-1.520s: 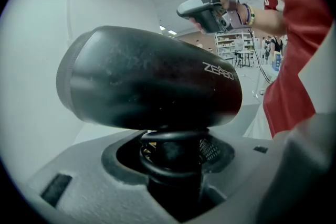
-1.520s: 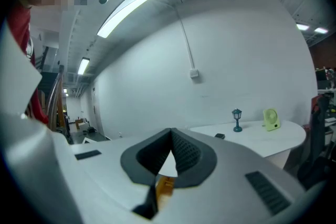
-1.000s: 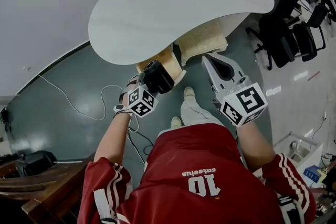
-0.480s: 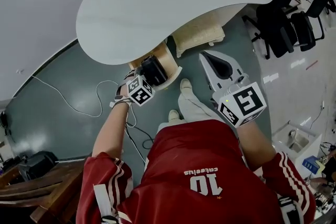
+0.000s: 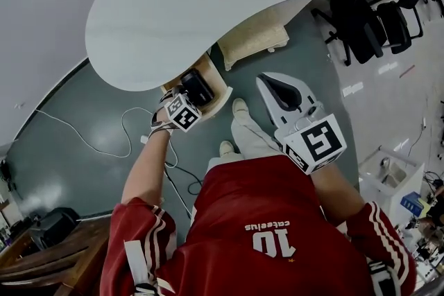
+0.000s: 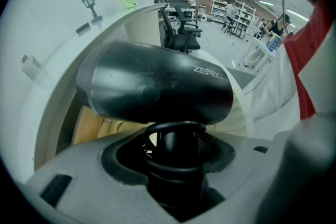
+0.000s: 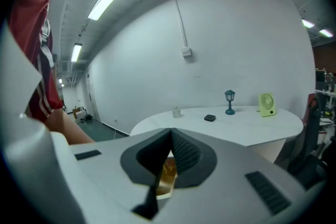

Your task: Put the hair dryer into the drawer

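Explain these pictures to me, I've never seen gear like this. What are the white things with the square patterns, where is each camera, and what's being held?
A person holds a grasping tool in each hand. The cubes with square markers are part of those tools. The head view comes from a camera on the person's head, looking steeply down. The two gripper views come from cameras riding on each tool, looking along its jaws.

The left tool is shut on the handle of a black hair dryer, at an open wooden drawer under a white table. The right tool is shut and holds nothing.

On the table stand a small lamp, a green fan, a cup and a small dark box.
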Available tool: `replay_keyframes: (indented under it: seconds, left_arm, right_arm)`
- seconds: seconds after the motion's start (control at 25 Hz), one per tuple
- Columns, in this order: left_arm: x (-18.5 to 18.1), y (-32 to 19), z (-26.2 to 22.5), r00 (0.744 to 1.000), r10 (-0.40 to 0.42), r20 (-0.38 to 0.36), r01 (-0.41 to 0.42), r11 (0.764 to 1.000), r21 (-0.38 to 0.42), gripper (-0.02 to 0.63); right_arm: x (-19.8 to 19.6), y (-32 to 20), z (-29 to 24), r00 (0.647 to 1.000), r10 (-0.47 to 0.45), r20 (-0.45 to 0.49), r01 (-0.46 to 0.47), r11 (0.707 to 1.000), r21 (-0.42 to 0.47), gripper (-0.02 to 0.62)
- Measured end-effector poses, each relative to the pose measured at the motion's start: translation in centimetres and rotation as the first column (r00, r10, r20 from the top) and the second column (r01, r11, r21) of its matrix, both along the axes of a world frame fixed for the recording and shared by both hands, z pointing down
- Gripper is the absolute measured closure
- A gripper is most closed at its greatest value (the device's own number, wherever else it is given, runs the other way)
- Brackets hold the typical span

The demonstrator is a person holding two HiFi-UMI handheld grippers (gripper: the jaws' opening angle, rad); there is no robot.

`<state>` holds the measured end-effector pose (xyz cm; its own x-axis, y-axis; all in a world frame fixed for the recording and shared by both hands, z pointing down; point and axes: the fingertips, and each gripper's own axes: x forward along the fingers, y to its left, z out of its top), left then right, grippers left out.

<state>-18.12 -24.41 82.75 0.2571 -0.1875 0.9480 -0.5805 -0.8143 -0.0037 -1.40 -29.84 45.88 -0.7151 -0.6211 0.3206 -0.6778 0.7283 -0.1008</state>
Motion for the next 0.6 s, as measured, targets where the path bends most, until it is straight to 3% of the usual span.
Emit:
replay_keyframes:
  seconds: [0.28,0.48,0.6]
  left_arm:
    - [0.0,-1.1,2.8,0.997,-0.072,-0.003,0.072,0.995,-0.065,0.347]
    - [0.2,-2.6,4.0,0.976,-0.211,-0.049,0.206,0.974,-0.096,0.347]
    - [0.3,-3.2,4.7,0.967,-0.248,-0.05,0.241,0.964,-0.116,0.347]
  right_arm:
    - [0.8,-0.6,1.0,1.0,0.01,-0.017,-0.01,1.0,-0.019,0.589]
    - [1.1,-1.0,1.9,1.0,0.016,-0.025,-0.017,0.999,-0.033,0.589]
    - [1.3,-1.2,2.2,1.0,0.019,-0.022,-0.02,0.999,-0.043,0.589]
